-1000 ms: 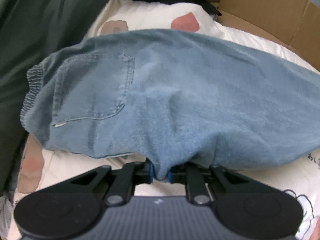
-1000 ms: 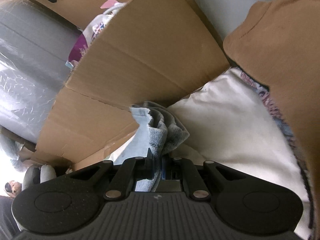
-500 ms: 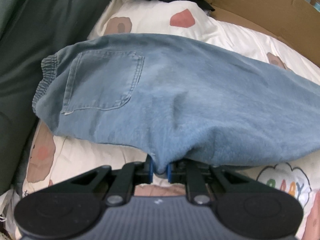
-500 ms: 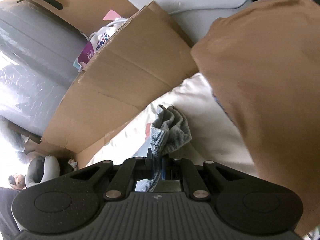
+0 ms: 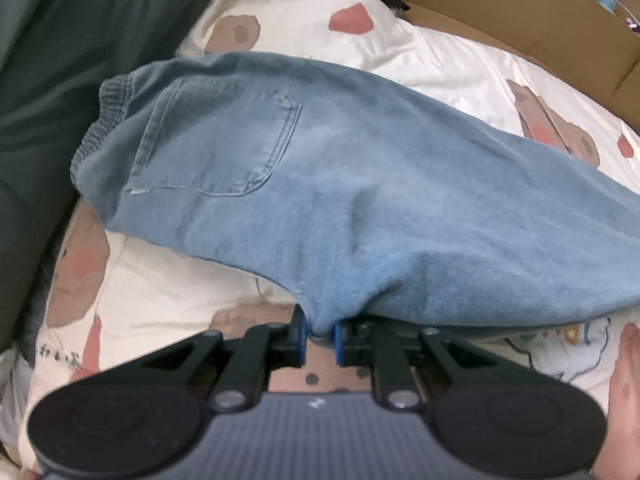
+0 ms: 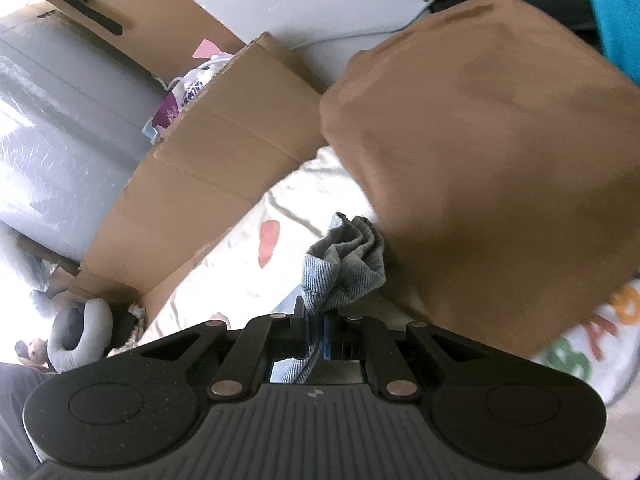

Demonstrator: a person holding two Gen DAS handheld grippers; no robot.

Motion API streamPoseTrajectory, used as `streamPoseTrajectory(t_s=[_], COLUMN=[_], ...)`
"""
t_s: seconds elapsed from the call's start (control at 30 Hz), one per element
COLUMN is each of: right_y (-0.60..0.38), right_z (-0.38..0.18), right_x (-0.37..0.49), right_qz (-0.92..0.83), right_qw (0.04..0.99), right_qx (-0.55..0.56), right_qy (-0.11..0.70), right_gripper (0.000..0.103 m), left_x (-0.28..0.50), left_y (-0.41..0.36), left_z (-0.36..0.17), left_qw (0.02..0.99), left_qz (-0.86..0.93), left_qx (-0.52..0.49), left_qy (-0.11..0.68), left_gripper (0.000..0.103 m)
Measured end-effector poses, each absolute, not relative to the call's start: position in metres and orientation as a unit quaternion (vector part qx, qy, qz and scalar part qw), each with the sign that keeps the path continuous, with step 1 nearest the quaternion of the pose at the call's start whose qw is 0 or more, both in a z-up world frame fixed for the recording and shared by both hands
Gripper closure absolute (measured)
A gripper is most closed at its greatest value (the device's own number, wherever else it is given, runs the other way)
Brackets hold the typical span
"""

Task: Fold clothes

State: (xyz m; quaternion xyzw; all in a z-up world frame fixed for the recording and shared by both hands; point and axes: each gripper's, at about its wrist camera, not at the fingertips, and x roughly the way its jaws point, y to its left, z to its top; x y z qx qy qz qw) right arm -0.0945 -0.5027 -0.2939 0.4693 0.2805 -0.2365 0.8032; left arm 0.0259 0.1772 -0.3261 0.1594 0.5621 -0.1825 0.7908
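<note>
A pair of light blue jeans [image 5: 340, 184] stretches across the cream printed bedsheet [image 5: 400, 44], its elastic waistband at the left and a back pocket [image 5: 216, 140] facing up. My left gripper [image 5: 319, 338] is shut on a pinch of the jeans' near edge, lifting it. In the right wrist view, my right gripper [image 6: 316, 334] is shut on a bunched denim end [image 6: 344, 264], the leg hem sticking up past the fingers. A brown garment [image 6: 500, 160] hangs close on the right of that hem.
A dark green blanket [image 5: 60, 80] lies along the left of the bed. Flattened cardboard [image 5: 520, 12] lines the far side and stands behind the sheet [image 6: 224, 168]. A grey neck pillow [image 6: 80, 332] sits at lower left, with plastic-wrapped grey bulk [image 6: 52, 140] behind.
The jeans have slid away and to the right, showing more sheet near the left gripper. The right gripper swung so the brown garment fills more of its view.
</note>
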Motion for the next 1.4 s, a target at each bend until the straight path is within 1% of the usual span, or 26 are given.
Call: streamPoseTrajectory(t_s=[0.13, 0.27, 0.57, 0.73, 1.03, 1.4], right_y=[-0.497, -0.49, -0.47, -0.465, -0.464, -0.442], right_z=[-0.296, -0.3, -0.286, -0.28, -0.302, -0.329], right_x=[-0.122, -0.147, -0.183, -0.21, -0.263, -0.305], right_qz=[-0.248, -0.261, -0.281, -0.295, -0.318, -0.332], right_qw=[0.798, 0.791, 0.789, 0.782, 0.764, 0.74], right_qx=[0.472, 0.473, 0.459, 0.462, 0.476, 0.476], right_qy=[0.28, 0.286, 0.296, 0.295, 0.298, 0.34], right_gripper=[0.098, 0.098, 0.098, 0.098, 0.098, 0.098], left_x=[0.022, 0.035, 0.049, 0.047, 0.055, 0.077], left_y=[0.179, 0.184, 0.188, 0.182, 0.182, 0.177], left_z=[-0.324, -0.323, -0.318, -0.314, -0.319, -0.316], left_qw=[0.788, 0.782, 0.779, 0.771, 0.741, 0.729], left_qz=[-0.194, -0.206, -0.205, -0.213, -0.233, -0.241], left_qx=[0.156, 0.148, 0.119, 0.135, 0.171, 0.192], left_qy=[0.563, 0.569, 0.581, 0.585, 0.606, 0.612], left_gripper=[0.09, 0.09, 0.09, 0.09, 0.09, 0.09])
